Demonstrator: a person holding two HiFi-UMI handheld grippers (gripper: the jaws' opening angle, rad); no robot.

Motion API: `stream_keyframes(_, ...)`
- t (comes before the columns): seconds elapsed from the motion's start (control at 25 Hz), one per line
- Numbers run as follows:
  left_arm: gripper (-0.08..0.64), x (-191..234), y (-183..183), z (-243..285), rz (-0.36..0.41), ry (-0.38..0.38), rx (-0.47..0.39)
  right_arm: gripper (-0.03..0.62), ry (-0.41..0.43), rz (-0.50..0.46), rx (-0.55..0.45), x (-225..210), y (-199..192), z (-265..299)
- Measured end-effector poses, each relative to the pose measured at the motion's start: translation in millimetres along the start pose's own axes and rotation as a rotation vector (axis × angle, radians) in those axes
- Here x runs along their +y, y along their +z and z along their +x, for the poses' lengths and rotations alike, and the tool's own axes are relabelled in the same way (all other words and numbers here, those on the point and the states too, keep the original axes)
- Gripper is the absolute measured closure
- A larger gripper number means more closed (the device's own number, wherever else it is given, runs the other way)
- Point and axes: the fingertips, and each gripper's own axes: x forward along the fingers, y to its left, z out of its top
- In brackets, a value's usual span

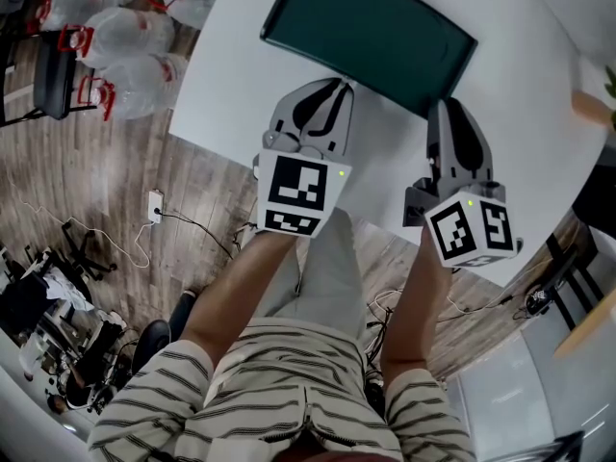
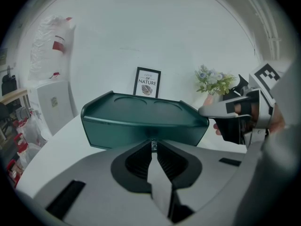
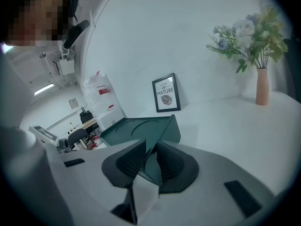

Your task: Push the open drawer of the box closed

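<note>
Two grippers sit at the near side of a dark-green box that lies on a white table. Bare forearms run from them back to a striped shirt.

Far left of the box, off the table, white plastic bags with red handles are heaped on the wood floor.

Left of the middle of the box's near side, the left gripper points straight at the box's front face. Its jaws are pressed together with nothing between them. Their tips are right at that face, but I cannot tell whether they touch it.

In the left gripper view the front face reads as one flush surface, and the drawer cannot be told apart from it. The top of the box has two shallow round hollows.

Behind the box, a small framed picture leans against the white wall.

At the box's near right corner is the right gripper. Its jaws stand a little apart, and the corner of the box shows in the gap between them. Whether the pads press on that corner I cannot tell.

Right of the box and well apart from it, a pink vase of flowers stands on the table.
</note>
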Motion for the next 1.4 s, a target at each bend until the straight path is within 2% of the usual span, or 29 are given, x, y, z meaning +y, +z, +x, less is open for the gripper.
stream_keyframes(0.84,0.521,0.2,4.7,-9.5,0.015,0.011,-0.01,0.509,-0.002,-0.026,0.021,1.9,-1.4,3.7)
stream_keyframes(1.04,0.555,-4.1,14.0,-22.2,0.018,0.013,-0.03,0.508,-0.006,-0.029,0.03,-0.5,-1.7,2.3)
stream_keyframes(1.4,0.56,-11.7,40.3,-63.5,0.055,0.023,-0.061,0.509,-0.023,-0.033,0.068,-1.5,2.0,-0.5)
